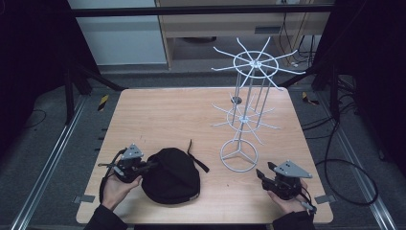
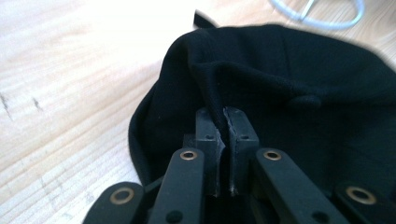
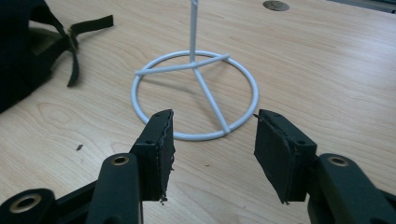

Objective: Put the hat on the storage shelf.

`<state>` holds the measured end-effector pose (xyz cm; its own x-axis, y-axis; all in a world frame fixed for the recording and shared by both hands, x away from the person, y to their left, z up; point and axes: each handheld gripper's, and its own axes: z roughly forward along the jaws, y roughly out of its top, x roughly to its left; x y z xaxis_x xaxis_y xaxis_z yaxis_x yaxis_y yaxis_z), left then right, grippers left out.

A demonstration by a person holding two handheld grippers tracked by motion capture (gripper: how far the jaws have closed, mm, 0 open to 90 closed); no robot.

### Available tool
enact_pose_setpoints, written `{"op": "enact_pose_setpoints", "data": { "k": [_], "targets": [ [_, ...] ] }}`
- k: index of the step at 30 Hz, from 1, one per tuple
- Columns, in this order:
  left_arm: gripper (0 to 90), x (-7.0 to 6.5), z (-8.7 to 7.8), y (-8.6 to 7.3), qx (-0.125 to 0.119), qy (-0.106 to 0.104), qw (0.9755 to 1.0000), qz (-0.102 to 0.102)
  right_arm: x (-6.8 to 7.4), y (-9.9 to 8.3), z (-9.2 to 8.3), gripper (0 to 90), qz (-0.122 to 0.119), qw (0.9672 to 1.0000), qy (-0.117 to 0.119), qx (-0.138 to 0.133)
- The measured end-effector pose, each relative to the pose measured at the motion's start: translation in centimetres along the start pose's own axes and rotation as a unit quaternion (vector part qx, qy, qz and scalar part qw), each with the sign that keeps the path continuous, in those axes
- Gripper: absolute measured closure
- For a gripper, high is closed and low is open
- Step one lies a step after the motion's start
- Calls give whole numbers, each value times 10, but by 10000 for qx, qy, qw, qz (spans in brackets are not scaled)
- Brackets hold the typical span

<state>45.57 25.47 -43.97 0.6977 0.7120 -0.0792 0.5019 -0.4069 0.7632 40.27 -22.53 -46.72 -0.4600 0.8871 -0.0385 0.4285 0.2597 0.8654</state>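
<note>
Gripping the black cap (image 1: 170, 176) by its left edge, my left gripper (image 1: 143, 166) jaws pinch fabric; white rack (image 1: 238, 155) stands right of it, nearer my right gripper (image 3: 212, 154), jaws wide and empty.

Dim high view, dark surroundings, evenly lit table (image 1: 163, 115), glare washing out wood in left gripper view, black cap (image 2: 289, 93) detail lost, near jaws soft.

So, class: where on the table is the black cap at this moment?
In the high view the black cap lies near the table's front edge, left of the white wire rack, with the left gripper pinching a fold at its left edge.
</note>
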Motion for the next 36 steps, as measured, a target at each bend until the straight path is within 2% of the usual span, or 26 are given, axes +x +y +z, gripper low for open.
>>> {"op": "enact_pose_setpoints", "data": {
  "k": [3,7,11,16,18,23,31,36],
  "targets": [
    [850,-3,-12,2,-364,-57,9993,-79,-4,-1,-2,473,63,10000,-58,0],
    [853,-6,-26,7,-804,-72,9966,-153,-9,-4,-3,473,116,9998,-146,22],
    [854,-8,-37,10,-1155,26,9930,-232,-14,-6,-3,474,171,9996,-217,46],
    [854,-9,-50,14,-1600,182,9866,-261,-17,-7,-3,473,242,9993,-262,58],
    [854,-10,-55,17,-1739,215,9842,-254,-18,-7,-3,474,185,9993,-309,57],
    [854,-14,-72,26,-2166,261,9757,-206,-19,-7,-2,473,193,9992,-352,68],
    [854,-21,-99,40,-2705,203,9624,-109,-21,-8,-2,472,220,9990,-380,86],
    [854,-25,-112,51,-3106,118,9504,-125,-22,-9,-1,471,203,9989,-402,87]
  ]
}}
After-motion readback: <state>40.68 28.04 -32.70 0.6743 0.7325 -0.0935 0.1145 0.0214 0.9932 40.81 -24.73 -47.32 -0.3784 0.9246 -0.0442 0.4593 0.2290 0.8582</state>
